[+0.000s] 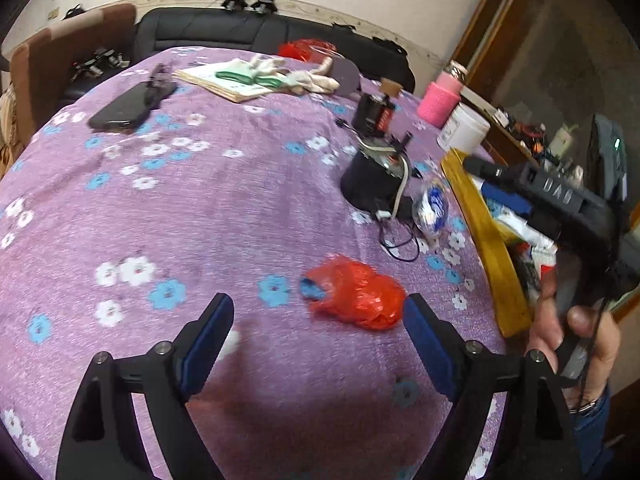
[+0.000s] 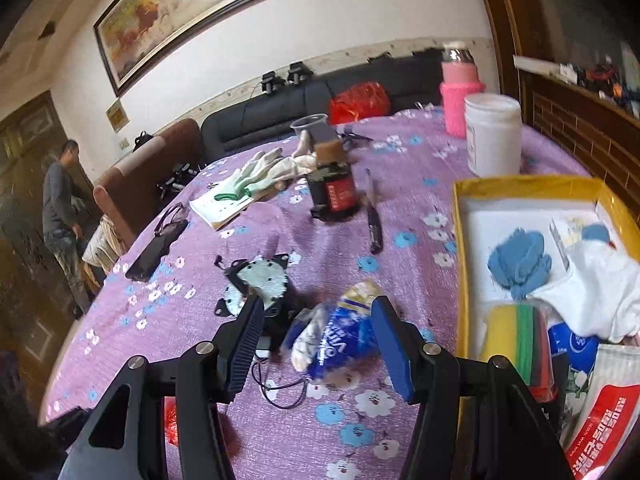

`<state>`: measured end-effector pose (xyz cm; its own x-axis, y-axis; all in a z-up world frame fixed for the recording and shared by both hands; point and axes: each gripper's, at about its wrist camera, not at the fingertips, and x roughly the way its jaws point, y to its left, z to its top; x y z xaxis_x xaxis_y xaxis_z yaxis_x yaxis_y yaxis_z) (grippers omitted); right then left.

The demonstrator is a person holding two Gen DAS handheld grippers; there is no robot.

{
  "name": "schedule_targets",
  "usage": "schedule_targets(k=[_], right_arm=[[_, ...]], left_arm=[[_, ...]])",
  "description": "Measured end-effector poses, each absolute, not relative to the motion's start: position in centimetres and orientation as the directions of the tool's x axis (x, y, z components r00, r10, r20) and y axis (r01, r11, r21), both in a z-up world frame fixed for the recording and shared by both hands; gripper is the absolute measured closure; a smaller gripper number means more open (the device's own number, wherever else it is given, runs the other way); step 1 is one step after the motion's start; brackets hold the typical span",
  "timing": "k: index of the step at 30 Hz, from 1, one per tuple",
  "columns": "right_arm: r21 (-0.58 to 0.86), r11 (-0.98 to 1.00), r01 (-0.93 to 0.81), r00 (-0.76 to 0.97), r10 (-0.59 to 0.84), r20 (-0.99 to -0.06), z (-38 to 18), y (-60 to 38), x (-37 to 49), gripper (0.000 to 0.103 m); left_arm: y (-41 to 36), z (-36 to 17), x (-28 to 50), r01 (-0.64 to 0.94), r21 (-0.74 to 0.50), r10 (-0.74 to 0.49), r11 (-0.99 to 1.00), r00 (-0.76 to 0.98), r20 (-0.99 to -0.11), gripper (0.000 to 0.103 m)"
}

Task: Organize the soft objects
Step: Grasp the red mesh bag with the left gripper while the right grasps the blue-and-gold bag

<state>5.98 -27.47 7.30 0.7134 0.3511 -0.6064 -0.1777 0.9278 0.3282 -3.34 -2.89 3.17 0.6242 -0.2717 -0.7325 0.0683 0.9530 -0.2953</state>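
Right now I am hovering the left gripper point(image 1: 318, 320) over the worktop point(image 1: 200, 208) with its fingers point(image 1: 208, 332) standing wide and empty. The red plastic bag point(image 1: 354, 296) is lying just ahead of them, close to the right-hand finger and not between the two. It is looking light, crumpled and slippery, so I am judging a pinch across its bunched middle as the safest hold; the film will squash and may slide.

The right gripper point(image 2: 316, 340) is standing about half open with nothing pressed between its fingers point(image 2: 390, 344). The blue and white packet point(image 2: 336, 336) is lying just beyond them, probably a soft tissue pack, though blur is making that uncertain. To the right of those fingers the yellow box point(image 2: 460, 264) is already holding soft things.
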Motion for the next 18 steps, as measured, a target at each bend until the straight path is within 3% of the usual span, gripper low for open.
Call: schedule_targets(k=[7, 10, 11, 13, 18], right_arm=[[0.365, 0.921, -0.134, 0.685, 0.352, -0.637, 6.8, -28.8, 6.8, 0.043], [0.335, 0.930, -0.155, 0.661, 0.349, -0.664, 6.3, -27.9, 7.1, 0.043], [0.322, 0.934, -0.157, 0.657, 0.343, -0.672, 6.2, -27.5, 7.1, 0.043], [0.296, 0.941, -0.163, 0.640, 0.329, -0.695, 5.7, -26.8, 7.3, 0.034], [0.269, 0.956, -0.117, 0.600, 0.284, -0.748, 4.8, -26.4, 8.2, 0.032]], left_arm=[[-8.2, 1.7, -0.4, 0.136, -0.131, -0.186, 0.982, 0.582, -0.791, 0.016], [-7.8, 1.1, 0.1, 0.115, -0.153, -0.192, 0.981, 0.581, -0.791, 0.047], [-7.4, 1.3, 0.1, 0.108, -0.170, -0.201, 0.980, 0.593, -0.780, 0.053], [-6.3, 1.3, 0.3, 0.079, -0.209, -0.213, 0.975, 0.613, -0.761, 0.053], [-5.3, 1.7, 0.0, 0.032, -0.229, -0.194, 0.973, 0.653, -0.732, 0.054]])
